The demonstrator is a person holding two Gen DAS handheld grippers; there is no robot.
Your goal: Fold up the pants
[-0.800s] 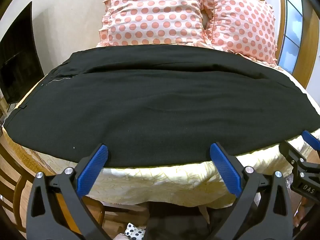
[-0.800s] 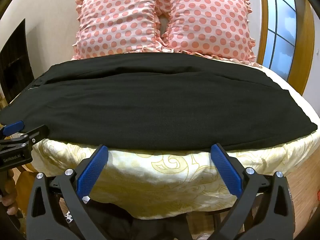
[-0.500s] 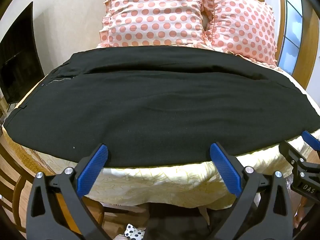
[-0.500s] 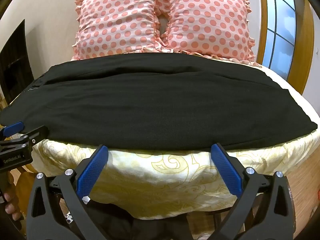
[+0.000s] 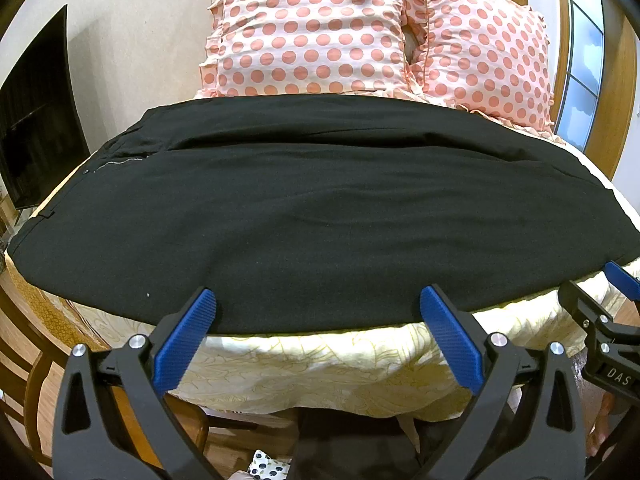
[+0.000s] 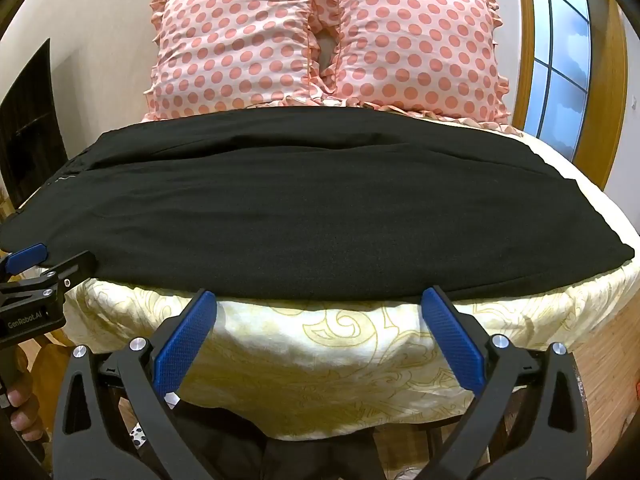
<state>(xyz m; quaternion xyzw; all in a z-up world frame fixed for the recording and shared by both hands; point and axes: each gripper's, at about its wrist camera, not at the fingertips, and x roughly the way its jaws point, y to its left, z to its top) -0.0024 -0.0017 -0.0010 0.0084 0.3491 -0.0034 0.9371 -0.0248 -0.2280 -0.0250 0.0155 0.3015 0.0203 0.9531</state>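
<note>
Black pants (image 5: 320, 216) lie spread flat across the bed, waistband and zipper to the left, legs running right; they also fill the right wrist view (image 6: 316, 216). My left gripper (image 5: 316, 304) is open and empty, its blue pads at the pants' near edge. My right gripper (image 6: 318, 300) is open and empty, just short of the near edge. The right gripper shows at the right of the left wrist view (image 5: 612, 320); the left gripper shows at the left of the right wrist view (image 6: 36, 276).
The bed has a pale yellow patterned cover (image 6: 328, 344) hanging over its front edge. Two pink polka-dot pillows (image 5: 312, 28) (image 6: 416, 40) stand at the headboard. A dark screen (image 5: 36, 116) is on the left, a window (image 6: 560, 52) on the right, wooden floor below.
Both grippers have crept slightly forward toward the pants' near edge. The pants have not moved.
</note>
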